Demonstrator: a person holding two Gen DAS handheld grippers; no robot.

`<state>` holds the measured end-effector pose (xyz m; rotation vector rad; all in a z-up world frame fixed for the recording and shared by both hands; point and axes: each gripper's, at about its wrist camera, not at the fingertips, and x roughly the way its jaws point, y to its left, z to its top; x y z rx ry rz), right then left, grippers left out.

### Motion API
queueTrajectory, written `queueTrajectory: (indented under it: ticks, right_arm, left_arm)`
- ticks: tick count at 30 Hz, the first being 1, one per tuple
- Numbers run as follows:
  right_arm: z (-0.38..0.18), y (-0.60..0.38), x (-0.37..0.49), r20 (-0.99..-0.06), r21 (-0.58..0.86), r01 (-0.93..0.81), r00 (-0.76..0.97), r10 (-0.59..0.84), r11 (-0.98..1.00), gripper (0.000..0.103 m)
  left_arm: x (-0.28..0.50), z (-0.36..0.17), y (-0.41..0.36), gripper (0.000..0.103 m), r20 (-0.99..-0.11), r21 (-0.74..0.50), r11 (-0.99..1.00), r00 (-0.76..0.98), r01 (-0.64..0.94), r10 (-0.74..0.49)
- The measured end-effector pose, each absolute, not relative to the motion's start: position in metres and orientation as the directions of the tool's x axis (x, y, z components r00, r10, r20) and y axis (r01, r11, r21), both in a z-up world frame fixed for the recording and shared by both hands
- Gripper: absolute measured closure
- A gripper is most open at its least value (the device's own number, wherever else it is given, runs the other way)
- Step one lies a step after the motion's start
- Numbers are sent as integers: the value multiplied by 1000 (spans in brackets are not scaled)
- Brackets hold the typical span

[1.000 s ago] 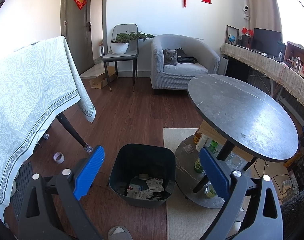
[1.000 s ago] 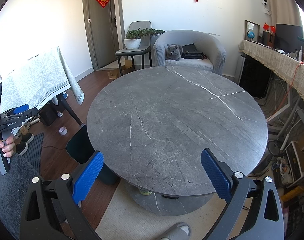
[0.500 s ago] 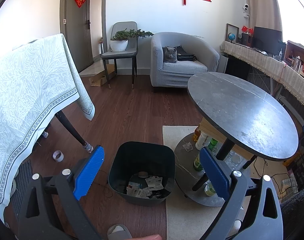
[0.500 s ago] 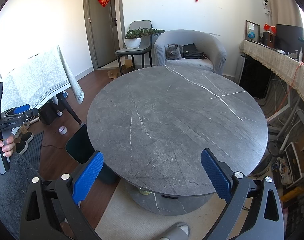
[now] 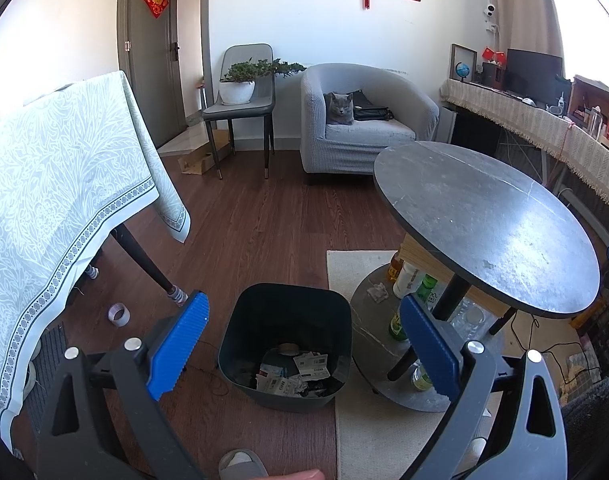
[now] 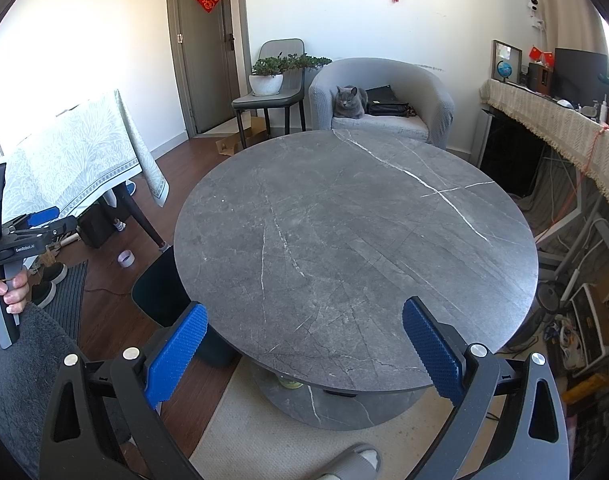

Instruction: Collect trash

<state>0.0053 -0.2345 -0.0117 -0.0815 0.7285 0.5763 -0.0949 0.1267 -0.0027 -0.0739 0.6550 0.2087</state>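
Note:
A dark bin (image 5: 284,320) stands on the wood floor beside the round grey table (image 5: 484,220). It holds paper scraps (image 5: 300,374). My left gripper (image 5: 302,304) hangs open above and in front of the bin, with nothing between its blue pads. A crumpled tissue (image 5: 377,292) lies on the table's lower shelf (image 5: 364,312) among several bottles (image 5: 408,280). My right gripper (image 6: 304,308) is open over the near edge of the table (image 6: 356,240), whose top is bare. In the right wrist view the bin (image 6: 156,292) shows partly under the table edge, and a hand (image 6: 4,292) holds the left gripper (image 6: 44,224).
A tape roll (image 5: 118,314) lies on the floor near a cloth-covered table (image 5: 52,192). A cream rug (image 5: 352,268) lies under the round table. A cat (image 5: 339,109) sits in the grey armchair (image 5: 368,120); a chair holds a potted plant (image 5: 240,84). A slipper (image 5: 240,462) is at the bottom edge.
The left gripper has drifted slightly, so the bin sits a little higher in its view. The right gripper has barely moved. Both stay open.

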Motion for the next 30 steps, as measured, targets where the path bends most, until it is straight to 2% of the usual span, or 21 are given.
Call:
queueTrajectory:
  ticks: [30]
  right_arm:
    - [-14,-234,5,-656,118,-529,594,466,840,4]
  left_arm:
    - [-96,-3,126,5,-611,-15,979,777,-201,150]
